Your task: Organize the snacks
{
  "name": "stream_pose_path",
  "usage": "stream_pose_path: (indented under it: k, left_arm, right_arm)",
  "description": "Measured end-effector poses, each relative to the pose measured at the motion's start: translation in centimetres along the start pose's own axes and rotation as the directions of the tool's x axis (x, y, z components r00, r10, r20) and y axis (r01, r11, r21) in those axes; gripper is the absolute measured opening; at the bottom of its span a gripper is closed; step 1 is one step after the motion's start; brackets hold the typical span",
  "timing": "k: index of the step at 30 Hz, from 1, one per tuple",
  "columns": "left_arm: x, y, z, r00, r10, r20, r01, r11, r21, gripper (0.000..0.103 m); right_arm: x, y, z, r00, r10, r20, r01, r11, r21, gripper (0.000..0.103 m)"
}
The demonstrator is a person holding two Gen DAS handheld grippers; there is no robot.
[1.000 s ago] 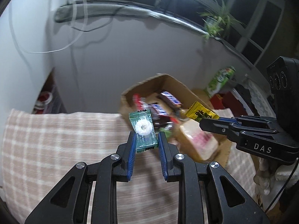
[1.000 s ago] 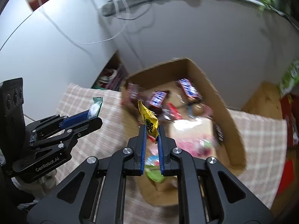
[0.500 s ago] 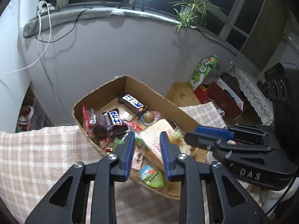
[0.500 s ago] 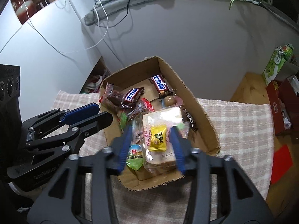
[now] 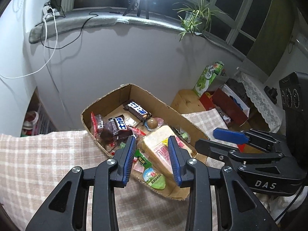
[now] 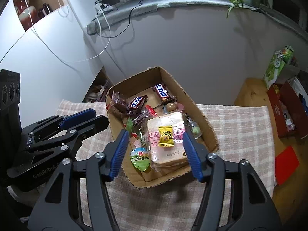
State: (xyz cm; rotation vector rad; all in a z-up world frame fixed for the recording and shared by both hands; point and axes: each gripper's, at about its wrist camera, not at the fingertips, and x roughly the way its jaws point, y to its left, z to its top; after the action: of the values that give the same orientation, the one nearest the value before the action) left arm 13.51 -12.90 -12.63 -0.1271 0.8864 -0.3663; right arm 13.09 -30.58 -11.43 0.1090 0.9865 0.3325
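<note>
Yellow candy (image 6: 166,136), brown box (image 6: 200,115), pink-checked cloth (image 6: 240,134).

White letters "DAS" are read on the black body of the right gripper (image 5: 229,141), seen at the right edge of the left wrist view. On the left gripper (image 6: 92,120), in the right wrist view, "GenRobot" is made out faintly along the dark frame. White panels with blue Chinese characters are seen on two chocolate bars (image 6: 162,92) by the far wall of the cardboard box (image 6: 204,123); the characters are too distorted to be read with certainty. Pink Chinese characters and a reversed row of small digits are spotted on the bread packet (image 6: 166,144), not legible. Chinese lettering on the green jelly cup lid (image 6: 140,158) near the box's near edge is too small to be read.
</note>
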Motion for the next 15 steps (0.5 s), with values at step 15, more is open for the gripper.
stream_pose_path:
  k: [15]
  left_arm:
    - [-4.2, -0.8, -0.9, 0.995, 0.099, 0.025, -0.099, 0.995, 0.008, 0.064]
  right_arm:
    - [-5.0, 0.3, -1.9, 0.993, -0.090, 0.072, 0.087, 0.995, 0.049, 0.085]
